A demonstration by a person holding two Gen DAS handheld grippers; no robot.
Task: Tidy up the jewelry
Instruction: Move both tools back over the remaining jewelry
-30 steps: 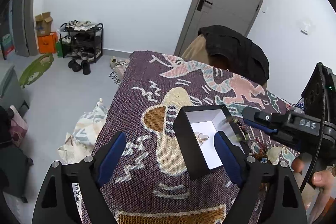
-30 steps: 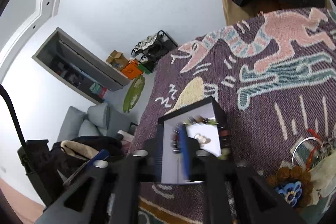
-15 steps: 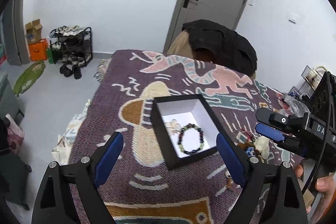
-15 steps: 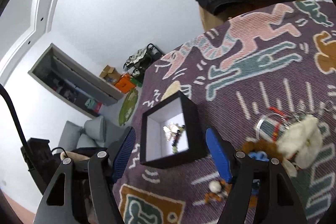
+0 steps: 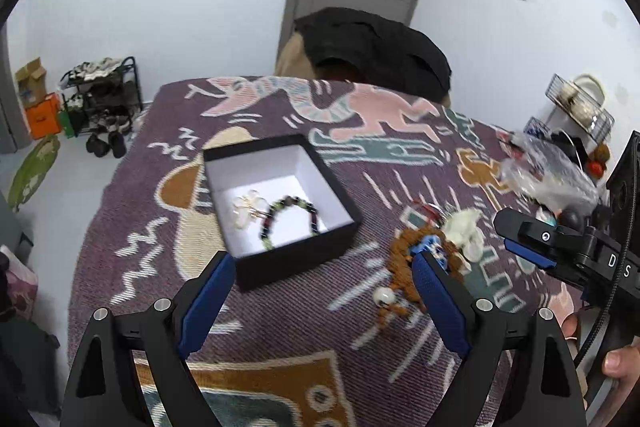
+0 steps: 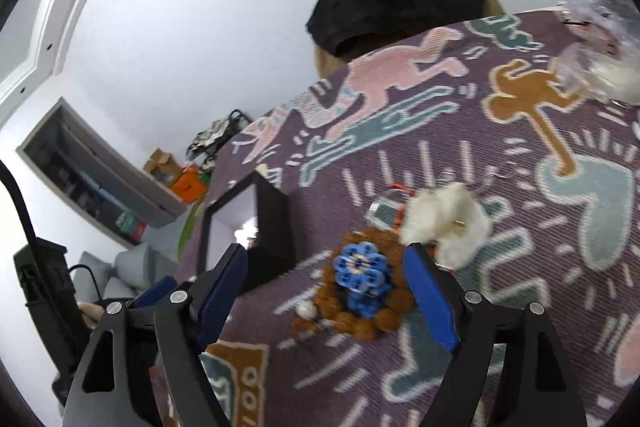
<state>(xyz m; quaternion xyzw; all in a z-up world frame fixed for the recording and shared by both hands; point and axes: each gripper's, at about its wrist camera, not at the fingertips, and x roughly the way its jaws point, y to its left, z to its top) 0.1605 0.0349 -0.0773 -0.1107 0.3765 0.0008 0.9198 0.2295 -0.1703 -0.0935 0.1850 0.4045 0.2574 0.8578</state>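
Left tongs point(image 5: 320, 303) agape, empty | right tongs point(image 6: 326, 289) agape over blue flower charm point(image 6: 362, 273) (brown beads around) | box point(image 5: 280, 203): 2 pieces

From the right wrist view the black box point(image 6: 256, 227) is mostly side-on, so you only get a sliver of its white inside and a bright blurry speck. The white fluffy thing point(image 6: 444, 223) is smeared by motion blur and covers part of the metal ring point(image 6: 380, 207). The plastic bag point(image 6: 600, 39) runs off the frame edge. The left gripper's right finger point(image 5: 436, 303) hides part of the brown bead bracelet point(image 5: 404, 259).
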